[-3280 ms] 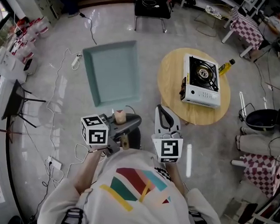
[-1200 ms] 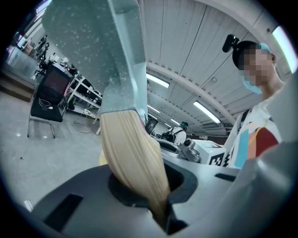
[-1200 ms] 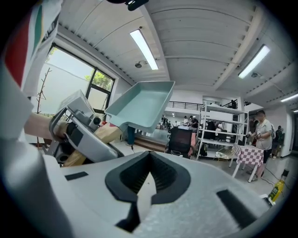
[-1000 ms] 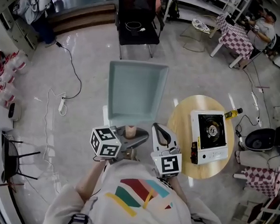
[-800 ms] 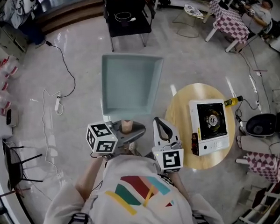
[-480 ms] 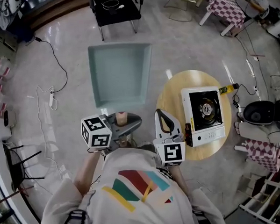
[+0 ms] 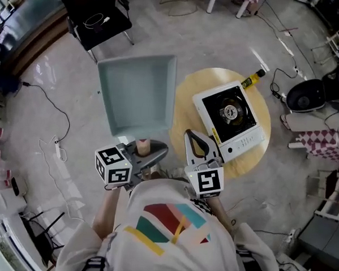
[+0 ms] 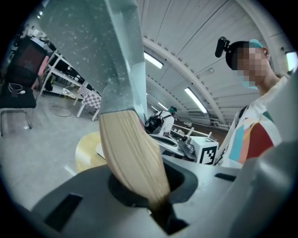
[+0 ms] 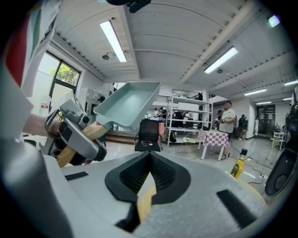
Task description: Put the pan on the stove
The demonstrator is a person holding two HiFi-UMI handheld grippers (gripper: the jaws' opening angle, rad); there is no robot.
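A square pale-teal pan [image 7: 136, 93] with a wooden handle [image 7: 143, 146] hangs level above the floor, left of the table. My left gripper [image 7: 150, 155] is shut on that handle; in the left gripper view the handle [image 8: 132, 158] runs up from the jaws to the pan [image 8: 93, 51]. A white portable gas stove [image 7: 230, 118] with a black burner sits on the round wooden table [image 7: 187, 102]. My right gripper [image 7: 196, 140] is shut and holds nothing, its tip near the stove's near-left corner. The right gripper view shows the pan [image 9: 125, 104] at upper left.
A yellow bottle [image 7: 253, 80] lies on the table beyond the stove. A black chair [image 7: 96, 20] stands past the pan. At right are a black pot [image 7: 305, 95] and a checkered cloth [image 7: 327, 149]. Cables and a power strip [image 7: 57, 149] trail on the floor at left.
The view has swung, so the table and stove now lie closer in front of my right gripper. The pan stays held in the left gripper, level, left of the table.
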